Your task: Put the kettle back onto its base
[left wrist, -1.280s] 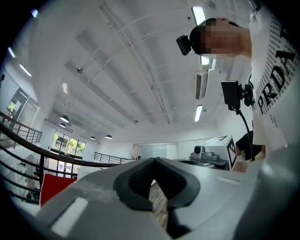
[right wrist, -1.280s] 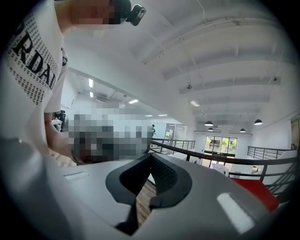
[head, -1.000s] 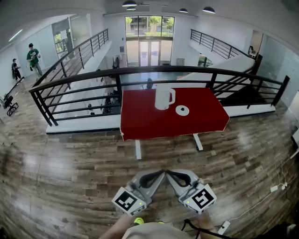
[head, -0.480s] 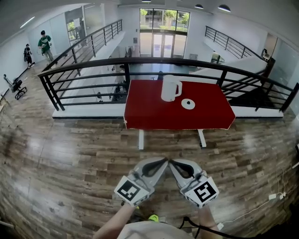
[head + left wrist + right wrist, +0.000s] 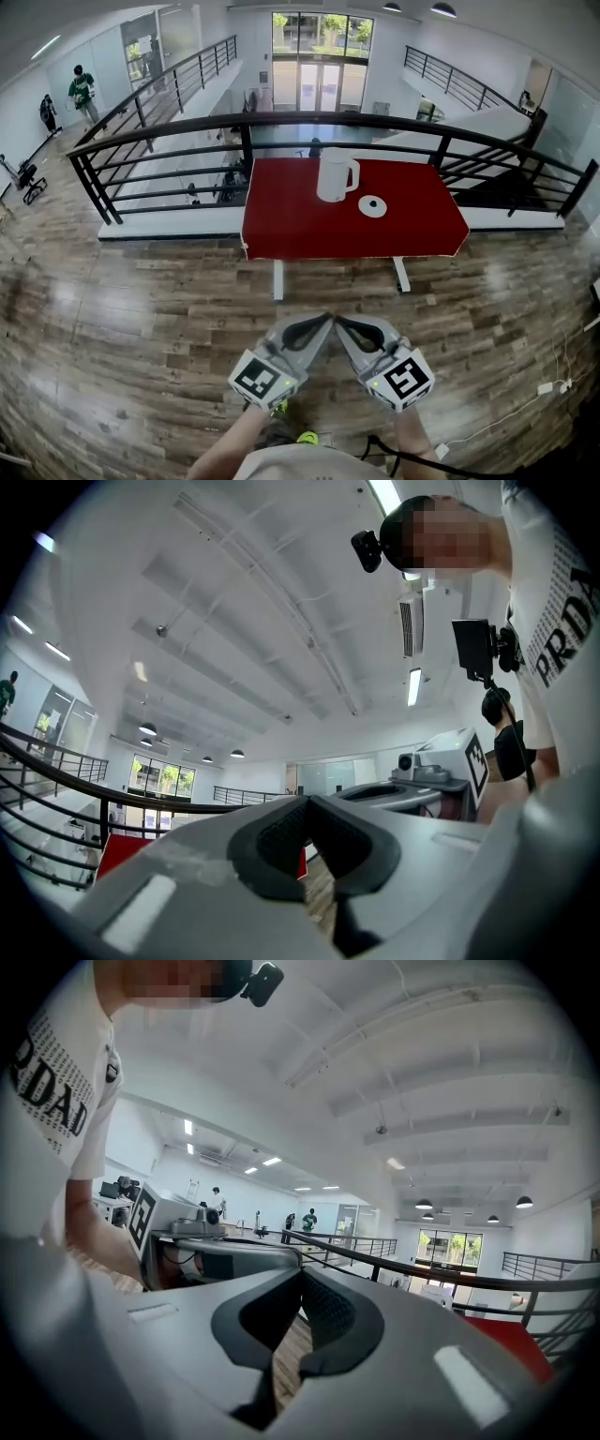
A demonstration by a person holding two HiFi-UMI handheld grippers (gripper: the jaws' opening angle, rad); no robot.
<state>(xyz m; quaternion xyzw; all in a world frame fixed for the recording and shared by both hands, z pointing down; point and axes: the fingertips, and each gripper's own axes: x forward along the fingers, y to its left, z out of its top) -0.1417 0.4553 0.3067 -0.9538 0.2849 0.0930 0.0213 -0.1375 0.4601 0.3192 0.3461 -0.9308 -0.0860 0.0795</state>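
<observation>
A white kettle stands upright on the red table, toward its far side. Its round white base lies on the cloth just right of the kettle, apart from it. Both grippers hang low in the head view, well short of the table, over the wooden floor. My left gripper is shut with nothing in it, and its pads meet in the left gripper view. My right gripper is also shut and empty. Their tips nearly touch each other.
A black metal railing curves behind and around the table. Wooden floor lies between me and the table. People stand at the far left. A white cable and plug lie on the floor at the right.
Both grippers have drifted a little forward together, still shut and side by side. The table sits slightly higher and larger in the head view. The kettle and base have not moved.
</observation>
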